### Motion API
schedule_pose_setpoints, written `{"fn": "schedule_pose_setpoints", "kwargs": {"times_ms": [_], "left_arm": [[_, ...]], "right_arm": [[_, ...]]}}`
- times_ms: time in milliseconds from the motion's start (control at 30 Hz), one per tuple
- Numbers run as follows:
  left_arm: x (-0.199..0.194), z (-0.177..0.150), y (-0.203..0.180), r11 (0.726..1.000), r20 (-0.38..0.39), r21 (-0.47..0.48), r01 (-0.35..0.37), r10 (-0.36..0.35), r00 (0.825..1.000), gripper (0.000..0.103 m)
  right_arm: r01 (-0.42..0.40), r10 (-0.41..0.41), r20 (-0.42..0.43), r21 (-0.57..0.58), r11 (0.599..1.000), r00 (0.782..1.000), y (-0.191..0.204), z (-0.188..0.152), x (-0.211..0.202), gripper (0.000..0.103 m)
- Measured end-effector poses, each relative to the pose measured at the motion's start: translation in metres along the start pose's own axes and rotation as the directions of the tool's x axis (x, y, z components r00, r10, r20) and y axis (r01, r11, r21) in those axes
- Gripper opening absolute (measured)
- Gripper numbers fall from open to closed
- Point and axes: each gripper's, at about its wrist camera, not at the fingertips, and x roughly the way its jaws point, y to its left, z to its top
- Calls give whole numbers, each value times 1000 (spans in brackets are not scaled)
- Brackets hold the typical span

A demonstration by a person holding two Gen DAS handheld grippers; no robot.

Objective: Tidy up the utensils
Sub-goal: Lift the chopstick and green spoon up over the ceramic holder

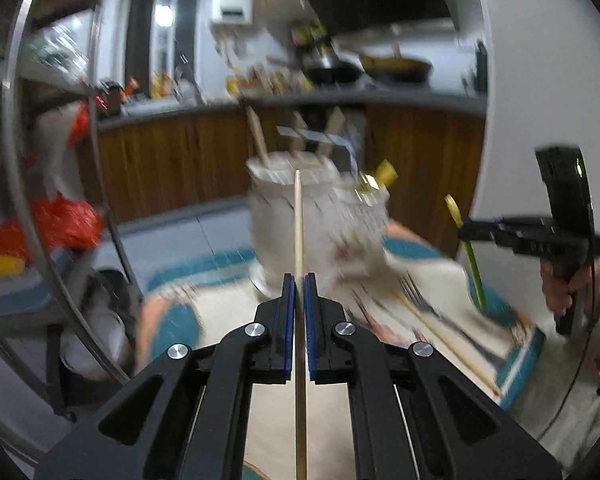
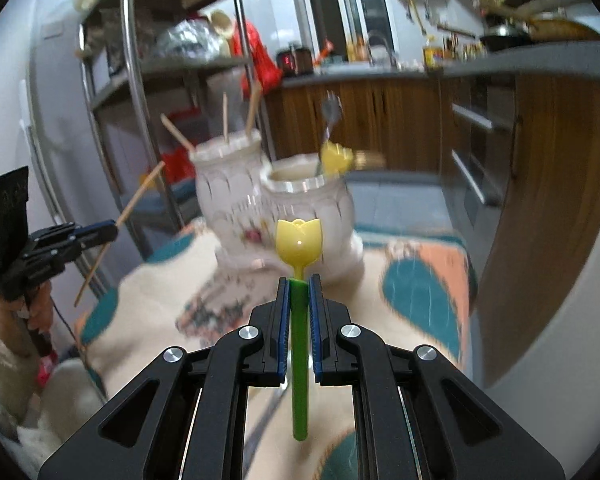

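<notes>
My left gripper (image 1: 299, 278) is shut on a wooden chopstick (image 1: 298, 224) that points up toward two white ceramic utensil holders (image 1: 300, 220). The left holder (image 2: 228, 188) holds several chopsticks; the right one (image 2: 312, 208) holds a yellow tulip spoon (image 2: 334, 158) and a fork (image 2: 332, 112). My right gripper (image 2: 299, 280) is shut on a tulip spoon with a yellow bowl (image 2: 299, 246) and green handle, held in front of the right holder. The right gripper also shows in the left wrist view (image 1: 470, 230), and the left gripper in the right wrist view (image 2: 110, 228).
A fork (image 1: 414, 292) and chopsticks (image 1: 440, 332) lie on the patterned tablecloth (image 1: 228, 308) right of the holders. A metal shelf rack (image 2: 140, 80) stands at the left, and a kitchen counter (image 2: 420, 76) with wooden cabinets runs behind.
</notes>
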Motion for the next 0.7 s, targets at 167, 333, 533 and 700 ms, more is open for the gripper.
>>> {"fn": "schedule_pose_setpoints", "kwargs": {"times_ms": [167, 333, 533, 700], "left_arm": [[2, 20, 22, 997, 95, -82, -2, 9, 995, 5], [18, 56, 39, 990, 180, -140, 17, 8, 984, 5], [48, 101, 53, 966, 288, -239, 96, -24, 957, 5], [79, 119, 49, 952, 341, -280, 127, -25, 940, 5]], "right_arm": [[-23, 22, 110, 4, 1000, 994, 3, 20, -4, 10], [-34, 30, 185, 19, 999, 982, 2, 50, 3, 10], [-42, 33, 270, 29, 999, 962, 0, 80, 12, 10], [-70, 43, 328, 71, 995, 944, -8, 103, 23, 10]]}}
